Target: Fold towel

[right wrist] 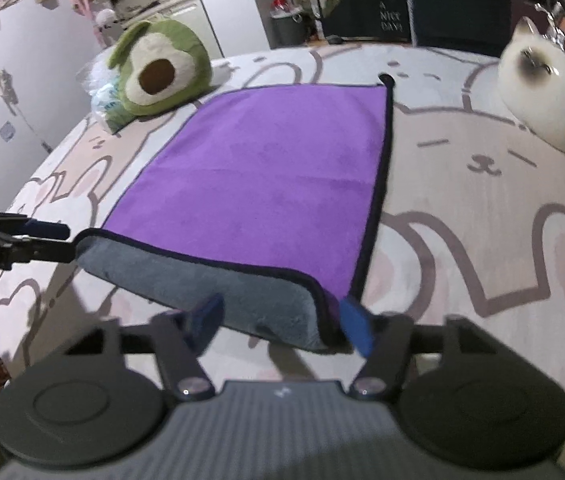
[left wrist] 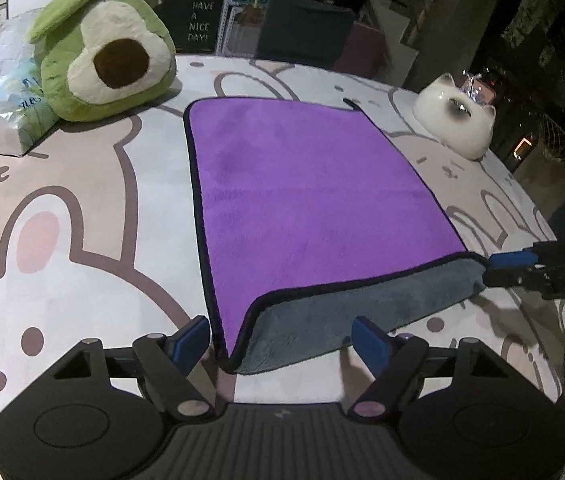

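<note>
– Where's the towel [left wrist: 314, 200]?

– Centre frame on the bunny-print cover [left wrist: 82, 200], near edge raised. Left gripper [left wrist: 282, 338] and right gripper [right wrist: 281, 322] both have their fingers apart around the corners.

– Risk?

– Unclamped corners would likely slip and skew the fold.

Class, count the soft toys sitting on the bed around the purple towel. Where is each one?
2. The avocado plush sits beyond the towel's far left corner; the white cat plush sits off its far right corner. Others may lie outside these views.
</note>
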`<move>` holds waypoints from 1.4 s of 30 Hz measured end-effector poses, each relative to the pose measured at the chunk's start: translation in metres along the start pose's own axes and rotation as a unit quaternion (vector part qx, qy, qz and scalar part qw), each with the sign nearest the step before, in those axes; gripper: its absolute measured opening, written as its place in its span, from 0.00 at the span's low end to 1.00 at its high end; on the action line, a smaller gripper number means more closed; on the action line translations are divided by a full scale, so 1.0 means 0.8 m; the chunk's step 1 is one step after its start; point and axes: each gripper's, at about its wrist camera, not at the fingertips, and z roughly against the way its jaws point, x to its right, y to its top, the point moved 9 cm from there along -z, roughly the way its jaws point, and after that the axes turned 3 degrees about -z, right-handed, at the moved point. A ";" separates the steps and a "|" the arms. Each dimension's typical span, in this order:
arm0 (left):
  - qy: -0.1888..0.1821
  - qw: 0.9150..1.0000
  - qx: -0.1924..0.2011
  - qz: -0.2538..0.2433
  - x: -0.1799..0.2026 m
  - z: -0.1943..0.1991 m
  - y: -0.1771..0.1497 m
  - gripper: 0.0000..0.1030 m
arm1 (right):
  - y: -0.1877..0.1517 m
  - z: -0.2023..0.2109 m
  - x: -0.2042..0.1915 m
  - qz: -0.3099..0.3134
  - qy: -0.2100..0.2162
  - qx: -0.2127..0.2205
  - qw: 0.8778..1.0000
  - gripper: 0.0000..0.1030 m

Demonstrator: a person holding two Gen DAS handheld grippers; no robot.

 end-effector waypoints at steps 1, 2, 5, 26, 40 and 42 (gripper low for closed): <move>-0.001 1.000 -0.003 -0.002 -0.001 -0.001 0.000 0.69 | -0.001 -0.002 0.000 0.000 0.000 -0.004 1.000 0.57; -0.004 1.000 -0.007 -0.004 -0.001 -0.002 -0.001 0.65 | -0.001 -0.005 0.001 0.002 -0.002 -0.008 1.000 0.53; -0.009 1.000 -0.019 -0.009 -0.002 -0.006 -0.004 0.56 | -0.002 -0.011 0.002 0.005 -0.008 -0.017 1.000 0.47; 0.025 0.998 -0.049 -0.023 -0.015 -0.021 -0.010 0.09 | -0.016 -0.014 0.004 0.033 -0.038 -0.050 0.998 0.09; 0.042 0.999 -0.001 -0.029 -0.011 0.002 0.017 0.05 | 0.002 0.002 0.000 0.034 -0.046 -0.019 0.998 0.05; 0.045 0.999 0.008 -0.029 -0.010 0.006 0.024 0.05 | 0.010 0.008 0.000 0.028 -0.046 -0.006 0.999 0.05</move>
